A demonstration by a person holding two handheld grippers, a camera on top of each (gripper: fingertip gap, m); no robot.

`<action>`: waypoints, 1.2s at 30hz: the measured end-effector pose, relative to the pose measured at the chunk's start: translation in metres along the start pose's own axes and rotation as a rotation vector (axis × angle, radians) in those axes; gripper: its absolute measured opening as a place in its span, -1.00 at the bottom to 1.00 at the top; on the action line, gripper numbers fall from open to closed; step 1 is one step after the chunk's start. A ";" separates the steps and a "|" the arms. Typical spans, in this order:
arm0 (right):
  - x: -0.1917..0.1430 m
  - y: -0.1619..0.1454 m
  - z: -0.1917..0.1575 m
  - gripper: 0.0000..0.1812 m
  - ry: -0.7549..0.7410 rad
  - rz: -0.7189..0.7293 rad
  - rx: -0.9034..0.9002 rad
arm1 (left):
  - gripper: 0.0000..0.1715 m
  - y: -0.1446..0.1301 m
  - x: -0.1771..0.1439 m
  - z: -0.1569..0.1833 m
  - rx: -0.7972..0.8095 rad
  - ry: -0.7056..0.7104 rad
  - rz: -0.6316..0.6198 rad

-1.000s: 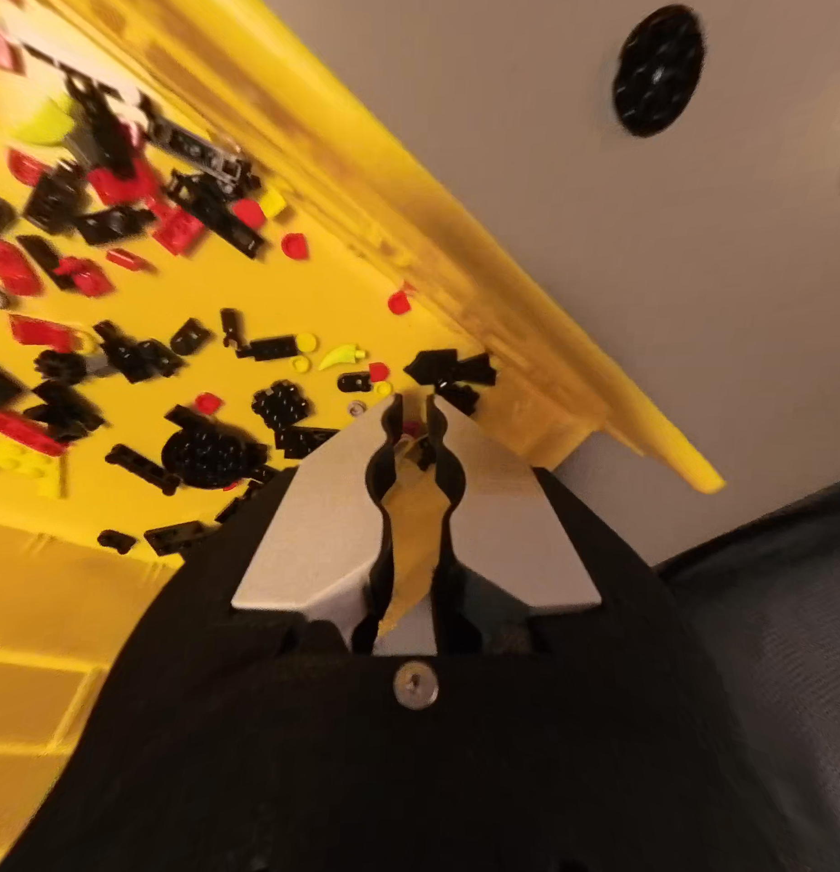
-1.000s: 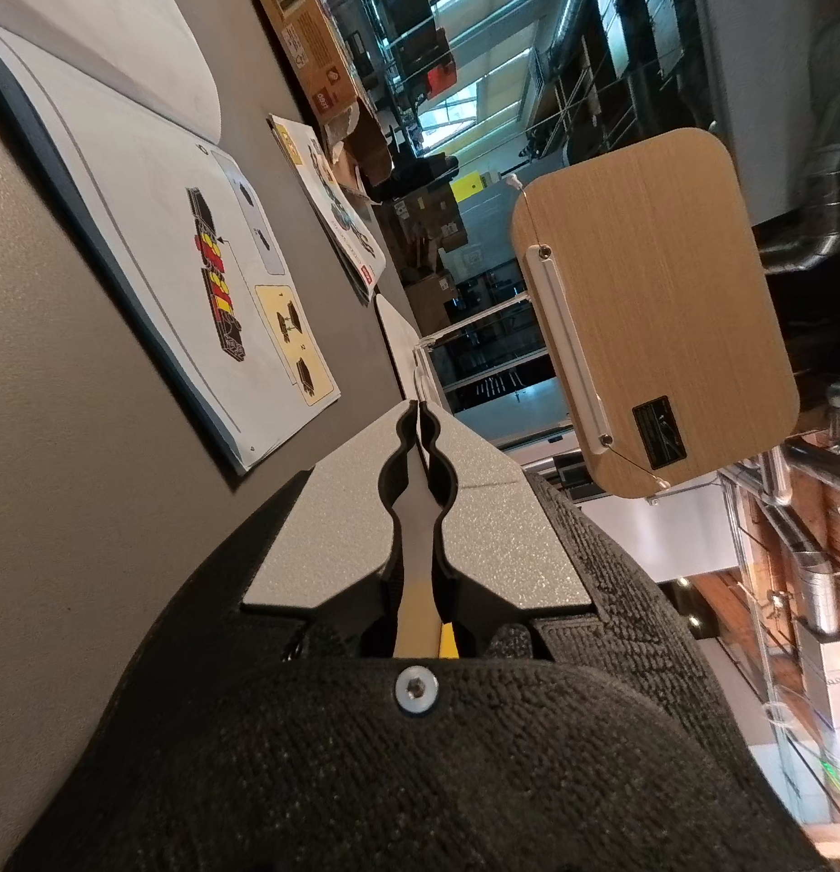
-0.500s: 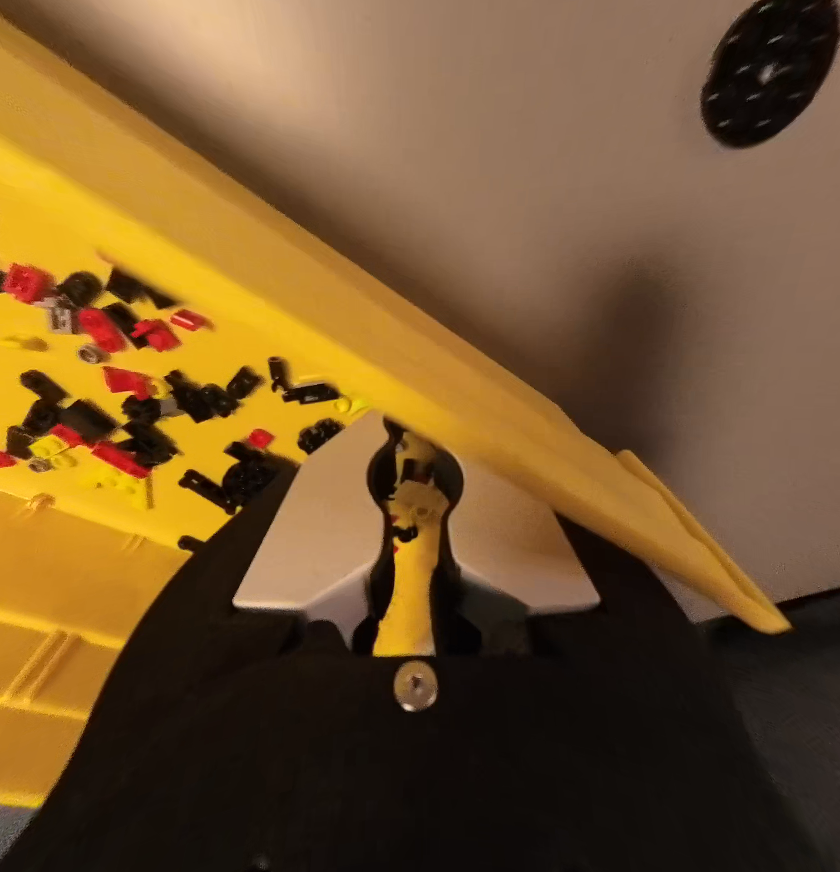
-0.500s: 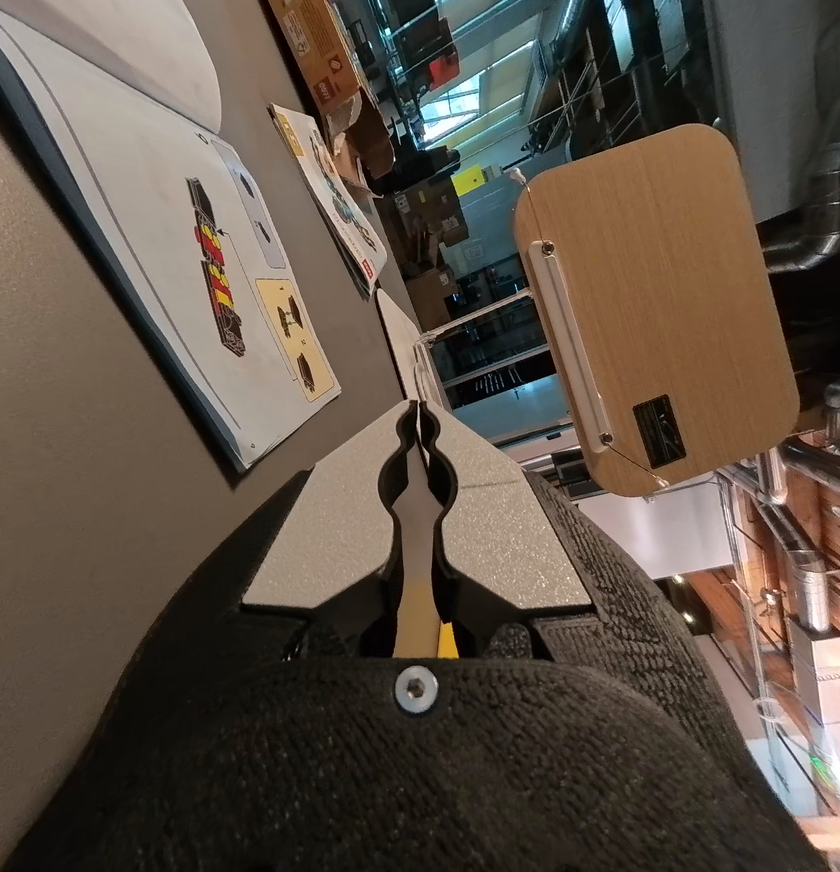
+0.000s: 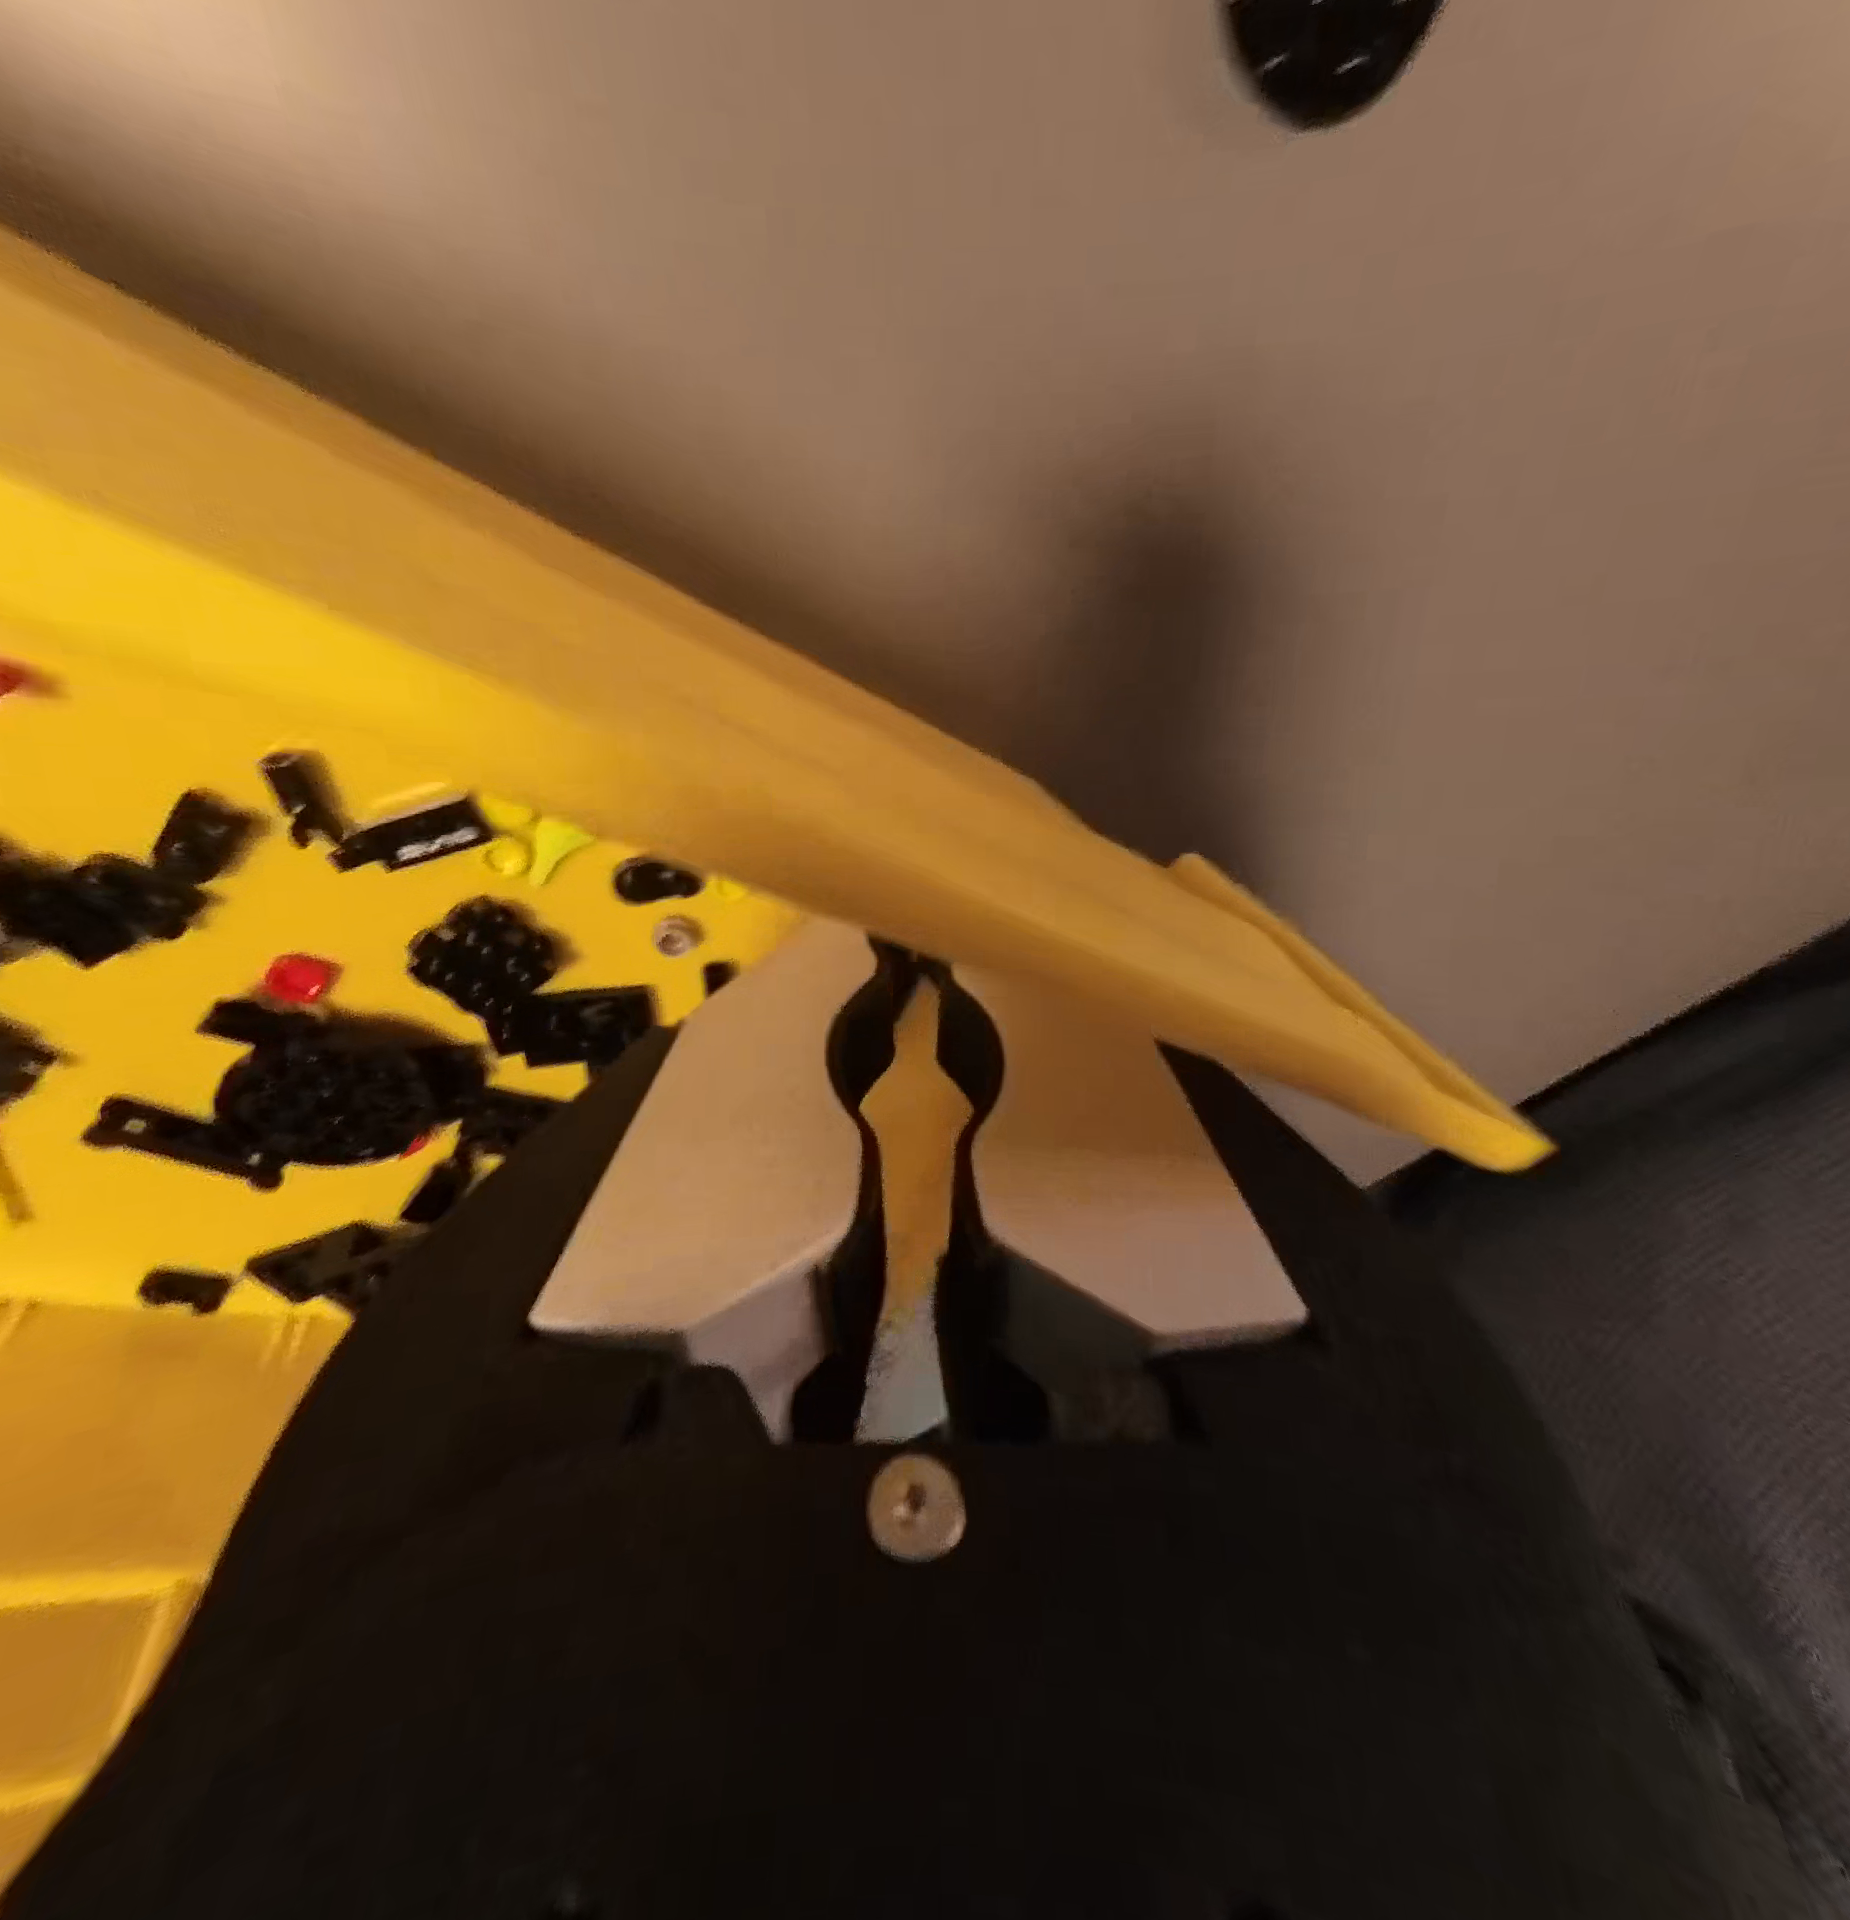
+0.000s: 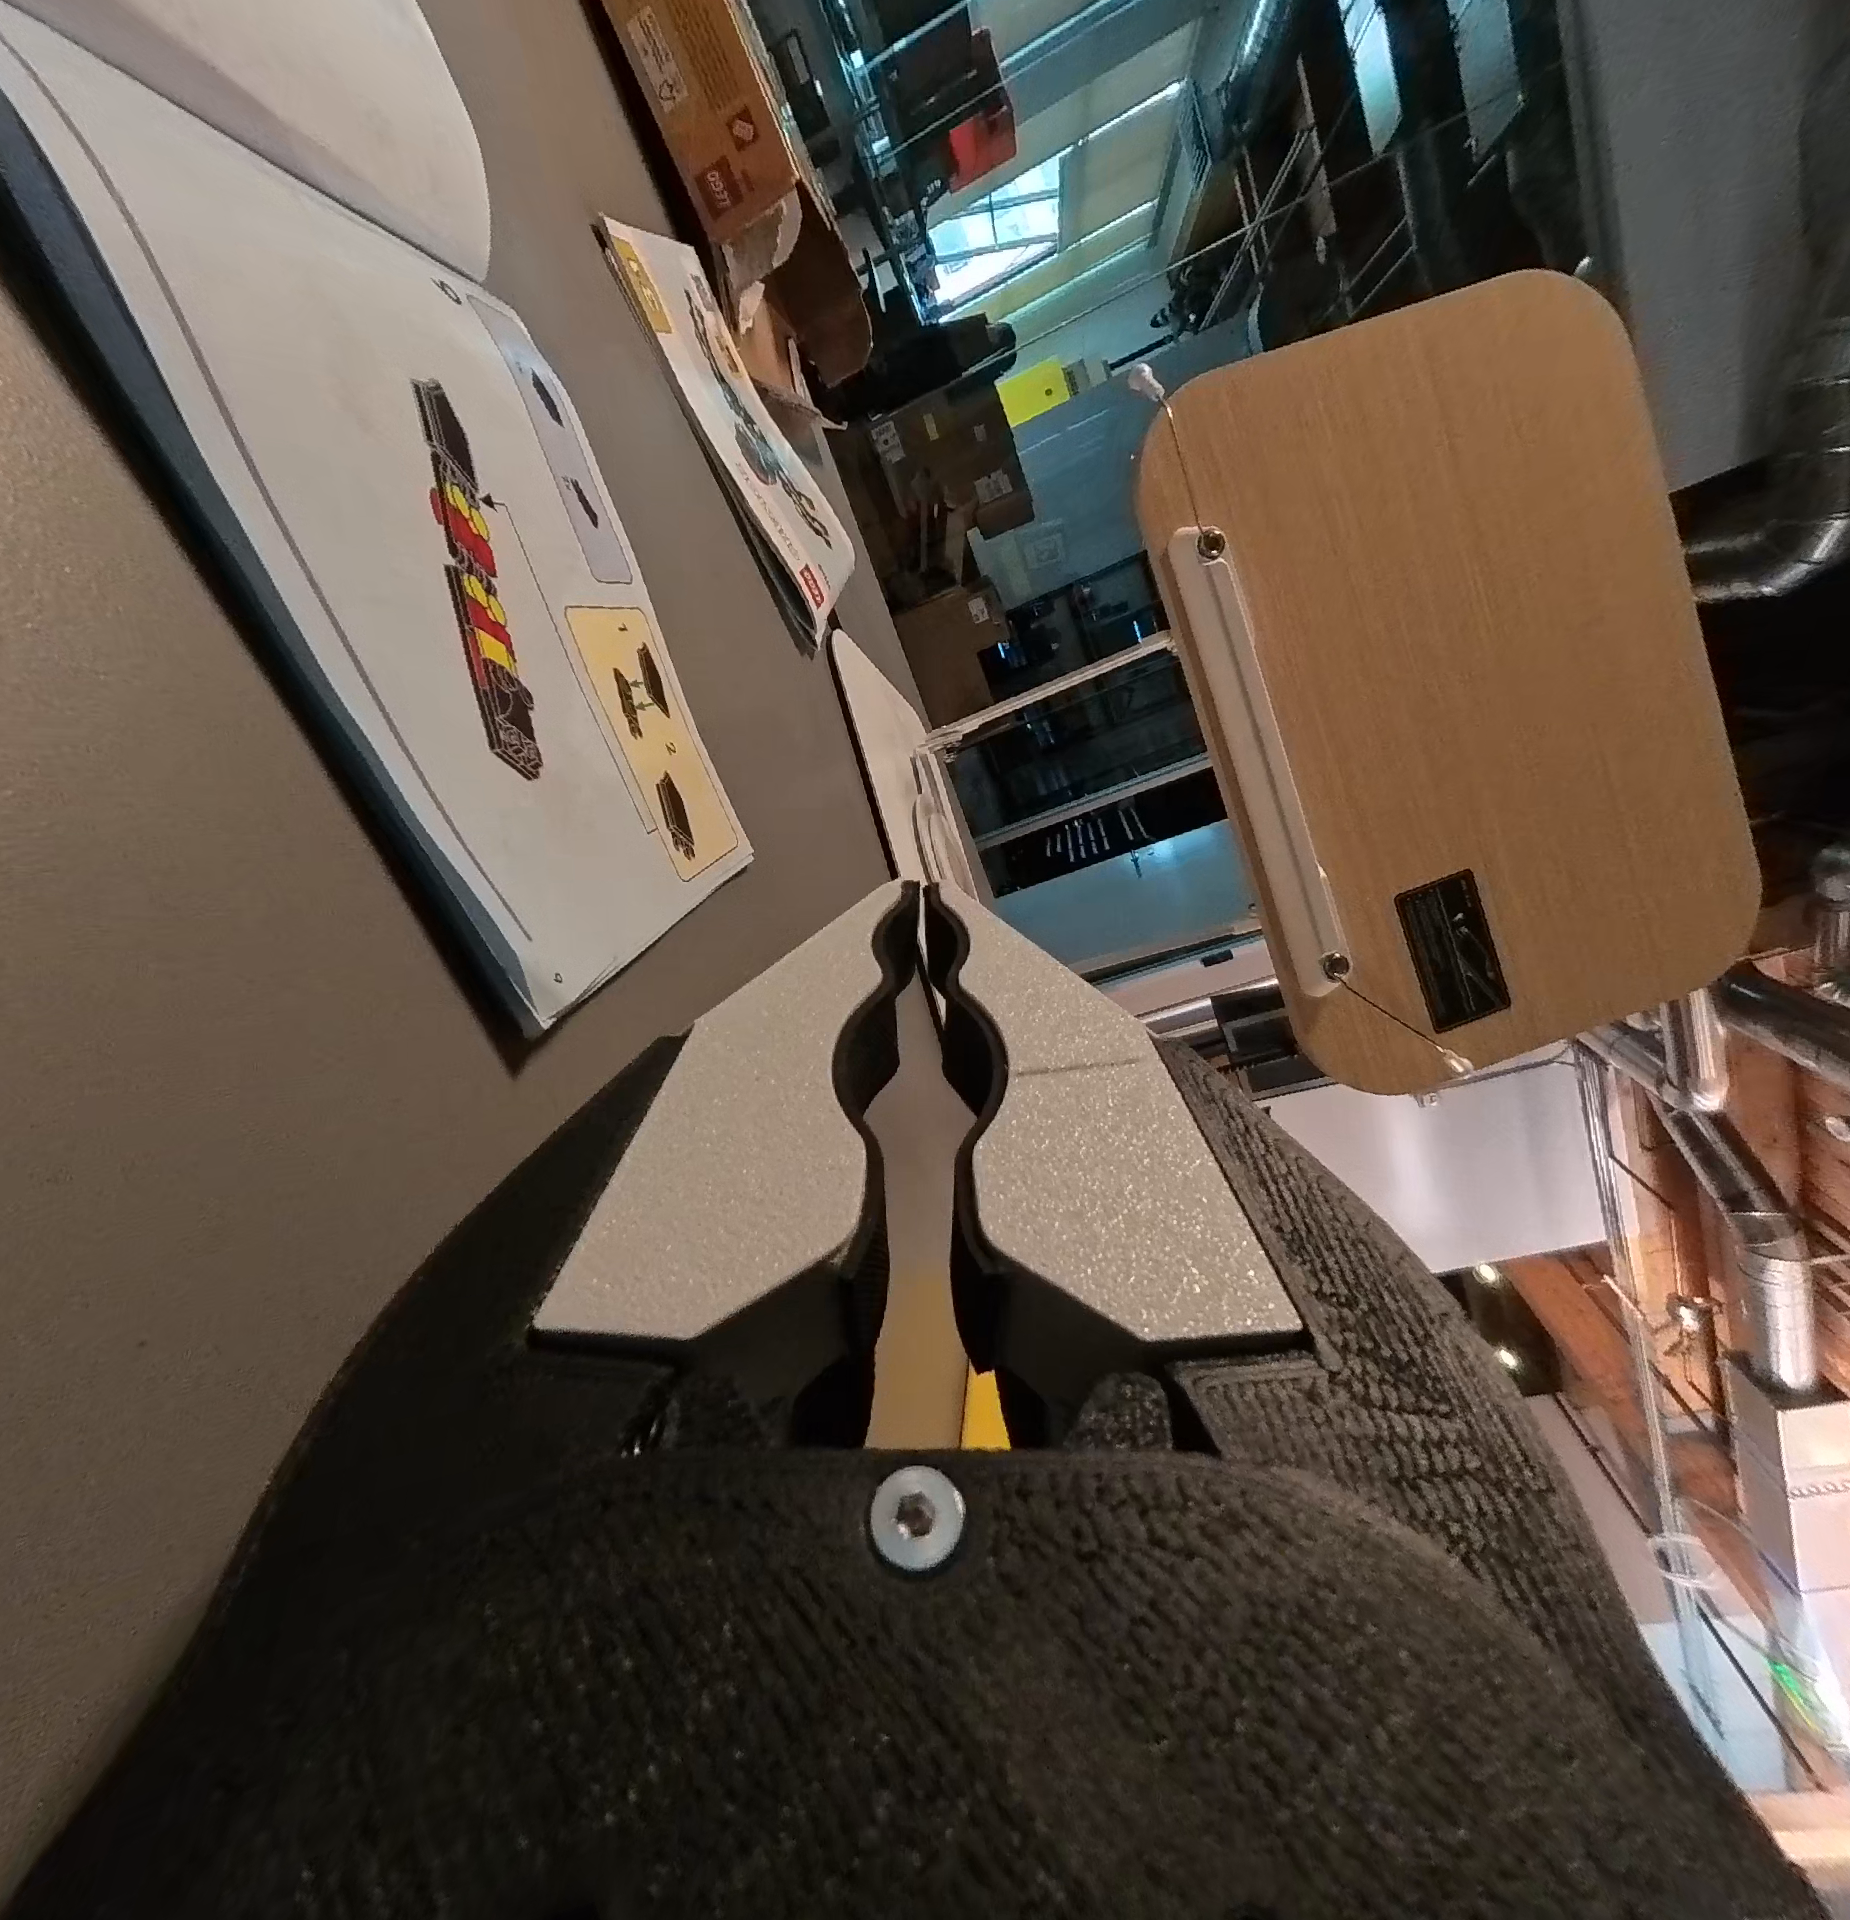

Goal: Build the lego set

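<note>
A: Left wrist view. What does the panel show?

B: The yellow tray (image 5: 277, 561) of loose lego pieces (image 5: 329, 1081), black, red and yellow, lying on its floor at the left. The left gripper (image 5: 913, 961) sits at the tray's near wall, its tips partly hidden under the rim. The fingers (image 5: 734, 1143) are drawn nearly together; something small and dark seems to sit at the tips, but the blur does not let me tell whether a piece is held.

A: What has changed?

B: A second ago the left gripper was down among the pieces with a narrow gap between the fingers. Since then the gap has closed and the view has swung up and over the wall. A black round piece (image 5: 1326, 52) lies apart on the bench (image 5: 1108, 364), top right.

A: Meaning for the task?

B: Probably a pick has just been attempted and a piece is being carried out to the bench.

A: Right wrist view?

B: Unchanged. The right gripper (image 6: 921, 904) rests with fingers (image 6: 755, 1143) pressed shut on nothing, pointing past the open instruction booklet (image 6: 308, 436) on the bench. No build is visible.
</note>
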State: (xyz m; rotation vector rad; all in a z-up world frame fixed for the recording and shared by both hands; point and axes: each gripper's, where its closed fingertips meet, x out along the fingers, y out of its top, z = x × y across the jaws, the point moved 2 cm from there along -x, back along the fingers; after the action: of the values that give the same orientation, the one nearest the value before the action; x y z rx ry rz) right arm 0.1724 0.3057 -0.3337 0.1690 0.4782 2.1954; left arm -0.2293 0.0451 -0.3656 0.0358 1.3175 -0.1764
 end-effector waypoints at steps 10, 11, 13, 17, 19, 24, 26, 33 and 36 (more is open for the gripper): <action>0.000 0.000 0.000 -1.00 0.001 0.001 -0.001 | -1.00 0.026 -0.020 -0.035 -0.064 0.159 0.188; 0.000 0.000 0.000 -1.00 0.002 0.000 -0.002 | -1.00 0.027 -0.023 -0.032 -0.062 0.134 0.211; 0.000 0.000 -0.001 -1.00 0.004 0.000 -0.003 | -0.90 0.022 -0.022 -0.021 -0.048 0.055 0.207; 0.000 0.000 -0.001 -1.00 0.005 -0.001 -0.003 | -0.64 0.011 -0.010 -0.019 -0.043 0.045 0.113; 0.000 0.000 -0.001 -1.00 0.004 -0.001 -0.004 | -0.44 0.017 -0.009 -0.021 -0.028 0.076 0.114; 0.000 0.000 -0.001 -1.00 0.004 -0.002 -0.006 | -0.45 0.020 -0.008 -0.023 0.020 0.152 0.093; 0.000 0.000 -0.001 -1.00 0.005 -0.003 -0.006 | -0.41 0.021 -0.008 -0.024 0.009 0.165 0.091; 0.000 0.000 -0.001 -1.00 0.004 -0.002 -0.008 | -0.43 0.026 -0.013 -0.031 0.020 0.270 0.103; 0.000 0.000 -0.001 -1.00 0.005 -0.001 -0.009 | -0.44 0.029 -0.017 -0.040 -0.014 0.328 0.116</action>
State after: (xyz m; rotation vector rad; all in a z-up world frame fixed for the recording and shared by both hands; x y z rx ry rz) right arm 0.1716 0.3053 -0.3348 0.1586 0.4703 2.1972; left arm -0.2672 0.0802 -0.3610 0.1343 1.6389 -0.0632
